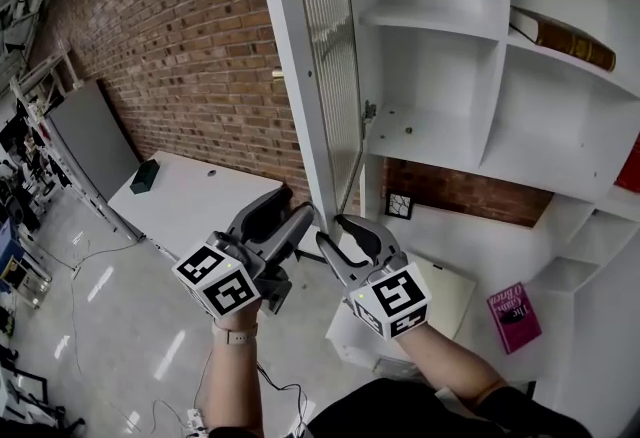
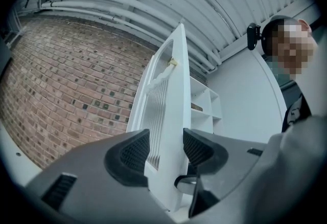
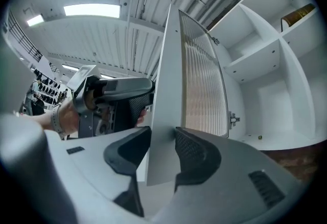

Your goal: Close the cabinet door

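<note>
The cabinet door (image 1: 335, 76) is standing wide open; left gripper (image 1: 300, 206) and right gripper (image 1: 332, 229) are pinching its lower edge, so closing is likely only beginning.

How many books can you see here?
2: a brown book lying on an upper shelf, a pink book on the white surface below. The red object at the right edge may be another.

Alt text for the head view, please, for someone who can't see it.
The grey left gripper and right gripper clamp the bottom edge of an open white cabinet door with a ribbed translucent panel. Behind it, white shelves hold a brown book; a pink book lies below.
</note>
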Demonstrator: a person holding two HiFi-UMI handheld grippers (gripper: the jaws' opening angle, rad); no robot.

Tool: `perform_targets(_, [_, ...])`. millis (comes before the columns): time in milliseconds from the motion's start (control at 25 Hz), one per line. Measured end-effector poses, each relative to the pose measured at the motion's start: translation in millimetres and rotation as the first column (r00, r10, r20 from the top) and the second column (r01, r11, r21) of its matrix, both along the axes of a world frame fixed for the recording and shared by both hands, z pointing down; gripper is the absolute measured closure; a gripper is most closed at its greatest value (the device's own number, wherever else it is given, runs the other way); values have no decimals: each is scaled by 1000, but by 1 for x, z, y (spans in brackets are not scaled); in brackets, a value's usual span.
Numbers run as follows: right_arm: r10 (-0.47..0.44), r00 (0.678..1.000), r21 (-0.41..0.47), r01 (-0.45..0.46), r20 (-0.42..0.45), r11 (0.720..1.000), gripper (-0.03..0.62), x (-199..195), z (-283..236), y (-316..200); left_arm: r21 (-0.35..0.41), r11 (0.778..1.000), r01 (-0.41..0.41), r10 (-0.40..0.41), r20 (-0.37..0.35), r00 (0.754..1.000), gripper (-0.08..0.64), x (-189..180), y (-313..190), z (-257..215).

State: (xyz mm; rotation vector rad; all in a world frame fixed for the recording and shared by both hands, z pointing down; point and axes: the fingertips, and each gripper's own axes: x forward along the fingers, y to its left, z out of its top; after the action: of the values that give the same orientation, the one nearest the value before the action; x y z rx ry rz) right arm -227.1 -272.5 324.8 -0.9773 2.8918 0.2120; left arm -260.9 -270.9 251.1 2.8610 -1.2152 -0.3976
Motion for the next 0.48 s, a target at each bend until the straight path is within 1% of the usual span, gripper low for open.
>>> perform_targets(200, [24,999,-6,-23,24,1000,447,17,-1,5,-26,999,-24,24,19,1000,351,14,-1,14])
perform_targets(480, [90,995,0,-90,44,996,457,48,4,9,-57,996,-63,65,32,997,351,35,-3,34])
